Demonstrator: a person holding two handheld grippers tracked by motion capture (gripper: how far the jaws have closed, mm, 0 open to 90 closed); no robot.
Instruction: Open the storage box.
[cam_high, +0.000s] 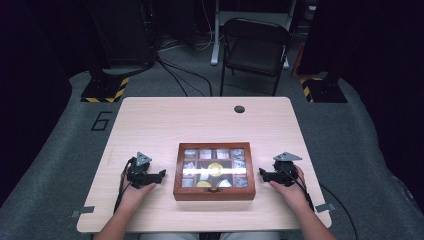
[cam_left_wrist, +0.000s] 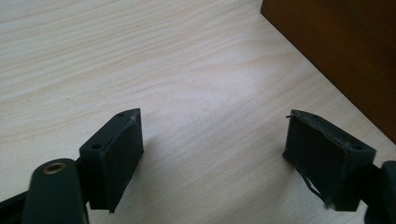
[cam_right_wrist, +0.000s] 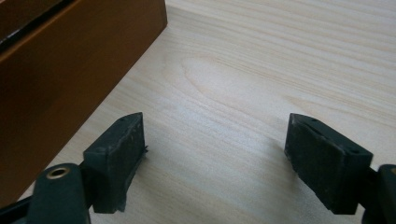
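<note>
Resting on the pale wooden table (cam_high: 150, 125), a shallow wooden display box (cam_high: 214, 171) sits near the person's edge, midway between the two hands, its lid closed and glazed so that small compartments with pale and yellow items show through; a bright reflection crosses the glass, and a small metal clasp (cam_high: 214, 189) marks the middle of the front wall. Judged from this layout, the step in hand is the approach, with nothing yet gripped or touched; the likely next move is to bring one gripper to the clasp or front rim of the lid while the other steadies a side wall, which calls for turning the jaws inward and lowering them to the thin lid edge. The left gripper (cam_high: 161, 174) lies level just beside the box's left wall, pointing toward it, the forearm entering from the bottom edge; its jaws stand spread wide over bare tabletop, as the left gripper view shows, with the box's dark side (cam_left_wrist: 341, 56) at upper right, apart from the pads. The right gripper (cam_high: 260, 172) mirrors this on the box's right side, close to the wall but not touching; in the right gripper view its jaws are likewise spread apart with nothing between them, the box wall (cam_right_wrist: 60, 79) at left.
</note>
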